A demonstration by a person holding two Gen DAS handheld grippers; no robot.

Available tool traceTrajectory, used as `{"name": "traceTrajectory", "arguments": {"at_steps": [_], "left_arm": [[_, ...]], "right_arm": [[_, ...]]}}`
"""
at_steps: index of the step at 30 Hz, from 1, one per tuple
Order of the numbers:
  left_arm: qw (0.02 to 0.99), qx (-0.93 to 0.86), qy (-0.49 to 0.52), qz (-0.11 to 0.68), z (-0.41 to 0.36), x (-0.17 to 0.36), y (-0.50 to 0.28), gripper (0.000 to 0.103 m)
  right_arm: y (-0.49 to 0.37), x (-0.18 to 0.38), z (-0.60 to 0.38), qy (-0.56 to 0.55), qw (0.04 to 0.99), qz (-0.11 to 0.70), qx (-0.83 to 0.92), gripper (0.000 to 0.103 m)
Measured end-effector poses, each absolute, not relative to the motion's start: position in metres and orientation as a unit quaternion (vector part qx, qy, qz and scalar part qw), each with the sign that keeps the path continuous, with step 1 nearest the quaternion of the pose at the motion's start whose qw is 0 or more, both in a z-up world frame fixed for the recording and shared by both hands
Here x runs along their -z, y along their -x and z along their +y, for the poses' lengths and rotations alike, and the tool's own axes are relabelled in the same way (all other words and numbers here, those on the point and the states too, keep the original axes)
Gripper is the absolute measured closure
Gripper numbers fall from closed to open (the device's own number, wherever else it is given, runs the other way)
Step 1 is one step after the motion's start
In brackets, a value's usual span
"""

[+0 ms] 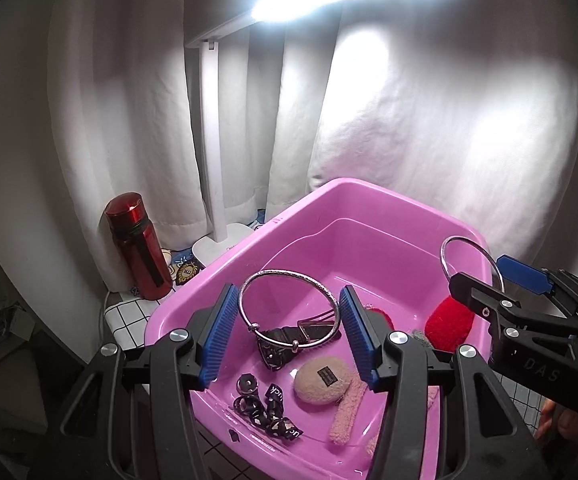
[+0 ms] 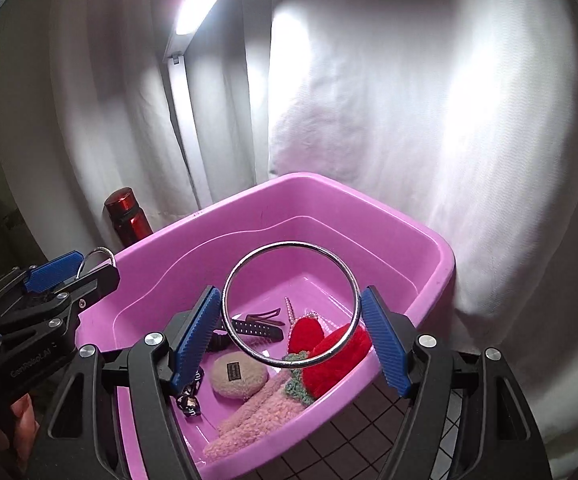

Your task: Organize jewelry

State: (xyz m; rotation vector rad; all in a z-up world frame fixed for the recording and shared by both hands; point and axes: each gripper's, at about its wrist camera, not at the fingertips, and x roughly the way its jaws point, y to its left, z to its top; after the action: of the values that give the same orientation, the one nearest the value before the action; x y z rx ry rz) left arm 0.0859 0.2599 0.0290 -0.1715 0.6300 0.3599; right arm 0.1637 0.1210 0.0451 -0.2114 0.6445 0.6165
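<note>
My left gripper (image 1: 287,330) is shut on a silver bangle with small beads (image 1: 245,280) and holds it above the pink basin (image 1: 309,208). My right gripper (image 2: 291,330) is shut on a plain silver bangle (image 2: 289,245) and holds it above the same basin (image 2: 369,200). Each gripper shows in the other's view, the right one (image 1: 485,276) at the basin's right rim, the left one (image 2: 77,268) at its left rim. In the basin lie a black strap (image 2: 255,326), a beige puff (image 1: 321,380), pink fuzzy pieces (image 2: 257,412), a red plush (image 2: 337,354) and black printed ribbon (image 1: 271,412).
A red bottle (image 1: 139,246) and a white desk lamp (image 1: 213,152) stand behind the basin on the left, before a white curtain (image 1: 429,120). The basin sits on a checked cloth (image 2: 349,440). The table's left edge drops to clutter on the floor.
</note>
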Motion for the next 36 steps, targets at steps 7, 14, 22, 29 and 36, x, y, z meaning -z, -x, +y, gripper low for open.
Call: {"name": "traceTrajectory", "arguments": {"at_steps": [7,14,22,29,36], "left_arm": [[0.917,-0.178,0.099,0.342,0.273,-0.009,-0.102,0.05],[0.913,-0.194,0.096,0.347,0.281,-0.01,-0.101,0.019],[0.903,-0.205,0.097,0.364,0.286,-0.011,-0.103,0.013],[0.9,-0.21,0.101,0.369,0.287,-0.013,-0.099,0.013],[0.901,-0.21,0.101,0.366,0.286,-0.021,-0.094,0.013]], "right_arm": [[-0.18,-0.02,0.139,0.12,0.885,0.35,-0.284,0.033],[-0.189,-0.021,0.132,0.094,0.891,0.362,-0.257,0.028],[-0.18,-0.031,0.128,0.097,0.902,0.348,-0.234,0.028],[-0.173,-0.037,0.125,0.093,0.907,0.346,-0.221,0.028],[-0.167,-0.039,0.124,0.098,0.907,0.344,-0.222,0.028]]}}
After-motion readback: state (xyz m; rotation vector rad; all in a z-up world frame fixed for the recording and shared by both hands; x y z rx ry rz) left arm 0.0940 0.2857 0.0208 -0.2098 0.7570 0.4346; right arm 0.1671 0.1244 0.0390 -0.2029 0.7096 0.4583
